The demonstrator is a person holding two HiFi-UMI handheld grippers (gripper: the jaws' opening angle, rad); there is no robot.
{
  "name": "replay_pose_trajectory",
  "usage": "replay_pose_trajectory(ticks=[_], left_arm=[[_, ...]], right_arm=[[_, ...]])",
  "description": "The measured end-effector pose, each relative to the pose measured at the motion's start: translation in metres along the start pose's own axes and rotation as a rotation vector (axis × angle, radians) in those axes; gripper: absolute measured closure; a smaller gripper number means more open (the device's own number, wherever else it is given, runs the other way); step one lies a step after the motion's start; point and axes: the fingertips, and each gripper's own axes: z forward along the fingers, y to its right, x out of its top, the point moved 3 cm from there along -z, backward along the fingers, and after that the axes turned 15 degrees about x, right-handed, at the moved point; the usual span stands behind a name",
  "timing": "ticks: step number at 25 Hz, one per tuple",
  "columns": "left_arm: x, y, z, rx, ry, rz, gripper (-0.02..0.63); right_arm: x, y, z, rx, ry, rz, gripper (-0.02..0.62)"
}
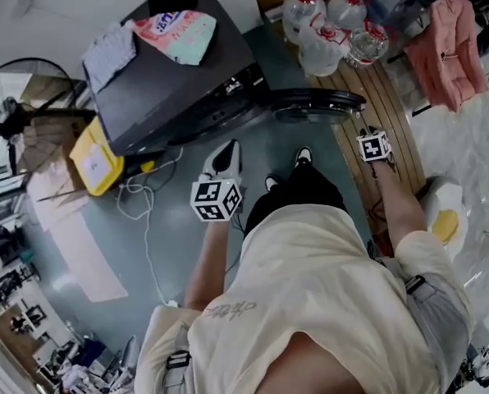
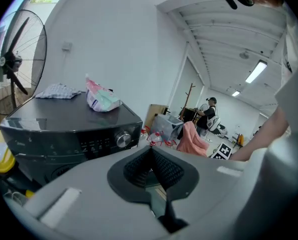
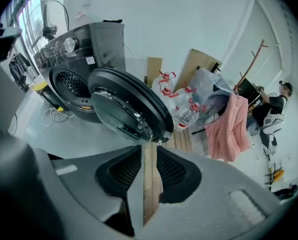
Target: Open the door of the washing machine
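Note:
The dark front-loading washing machine point(image 1: 175, 84) stands at the upper left of the head view. Its round glass door point(image 1: 314, 103) is swung wide open to the right. In the right gripper view the door point(image 3: 129, 106) hangs just beyond my right gripper point(image 3: 149, 151), and the drum opening point(image 3: 71, 84) shows behind it. That gripper's jaws stand a narrow gap apart with nothing between them. My left gripper point(image 1: 225, 161) is in front of the machine, its jaws closed tip to tip point(image 2: 150, 153) and empty, facing the control panel and knob point(image 2: 123, 140).
A plastic bag point(image 1: 175, 33) and a folded cloth point(image 1: 113, 48) lie on the machine's top. Water bottles point(image 1: 331, 23) and a pink garment point(image 1: 450, 43) are at the back right. A fan point(image 1: 6, 121), a yellow container point(image 1: 97, 158) and white cables point(image 1: 142, 199) are on the left. Wooden slats point(image 1: 384, 113) lie under the door.

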Motion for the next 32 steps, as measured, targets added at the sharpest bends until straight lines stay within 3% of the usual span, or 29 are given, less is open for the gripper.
replay_pose_trajectory(ticks=[2, 6, 10, 18, 27, 32], left_arm=[[-0.012, -0.014, -0.012, 0.001, -0.004, -0.031, 0.592], [-0.025, -0.038, -0.033, 0.004, 0.018, -0.058, 0.592], [-0.033, -0.058, -0.050, 0.004, 0.037, -0.034, 0.592], [-0.049, -0.077, -0.076, 0.014, 0.039, -0.063, 0.592], [0.008, -0.079, -0.097, 0.068, 0.112, -0.046, 0.592], [0.056, -0.068, -0.110, 0.082, 0.199, 0.020, 0.592]], right_arm=[[-0.025, -0.025, -0.007, 0.015, -0.049, 0.098, 0.497], [-0.008, -0.085, -0.012, 0.141, 0.110, 0.123, 0.497], [0.020, -0.112, -0.042, 0.095, 0.226, 0.042, 0.531], [0.065, -0.177, -0.100, 0.163, 0.419, -0.047, 0.580], [0.120, -0.223, -0.172, 0.290, 0.626, -0.130, 0.594], [0.162, -0.257, -0.221, 0.379, 0.751, -0.301, 0.594]])
